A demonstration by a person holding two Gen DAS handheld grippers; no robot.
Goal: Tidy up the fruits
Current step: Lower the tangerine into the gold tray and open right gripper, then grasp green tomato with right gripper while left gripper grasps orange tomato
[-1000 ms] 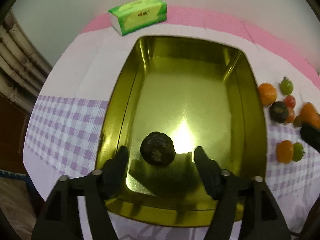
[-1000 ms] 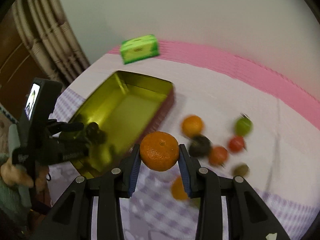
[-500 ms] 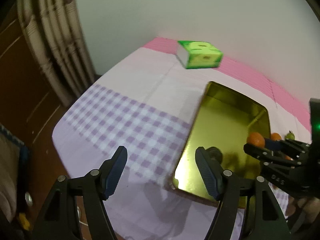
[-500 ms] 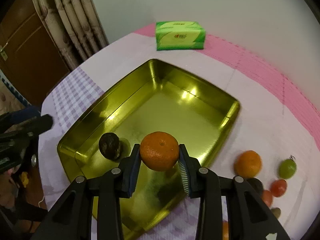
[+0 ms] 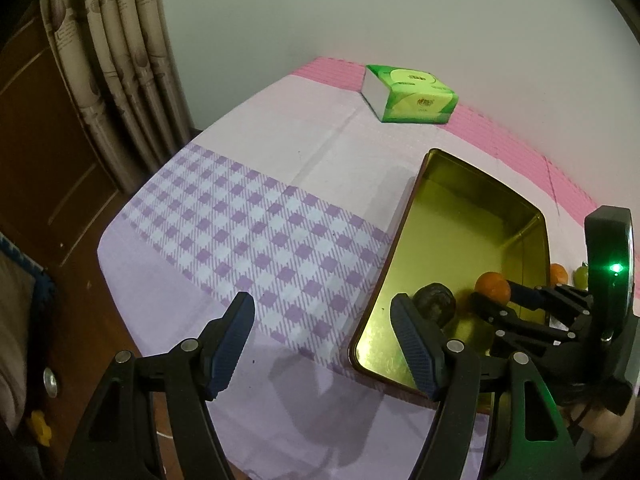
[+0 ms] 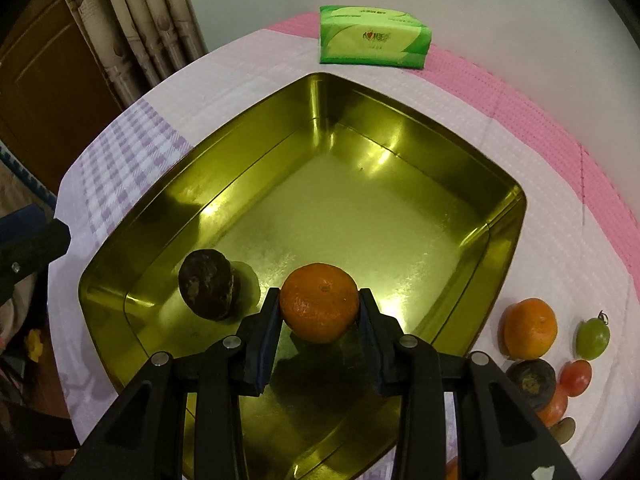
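Holding: the right hand-held gripper point(image 6: 319, 320) is closed on an orange point(image 6: 319, 307), one finger on each side, low over the tray floor.
Tray: gold tin point(image 6: 400, 128) in the middle of the surface, one corner toward the near edge; the orange hangs inside that near corner.
Dark fruit: already in the tray point(image 6: 207, 290), just beside the orange on its left, not touching.
Left hand-held gripper: point(image 5: 322, 344) wide apart and empty, hovering off the tray's left rim above the checked cloth point(image 5: 256, 236).
Step in hand: setting the orange down in the tray, judging by its height.
Doing it well: lower until the orange touches the floor, then part the fingers slowly so it does not roll on the slick metal; keep it off the dark fruit and the near wall; lift straight up to clear the rim.
Still outside: second orange point(image 6: 530, 328), green fruit point(image 6: 592, 338), red one point(image 6: 576, 377) and others, off the tray's right rim toward the right edge.
Tissue pack: point(image 6: 374, 38) at the far edge.
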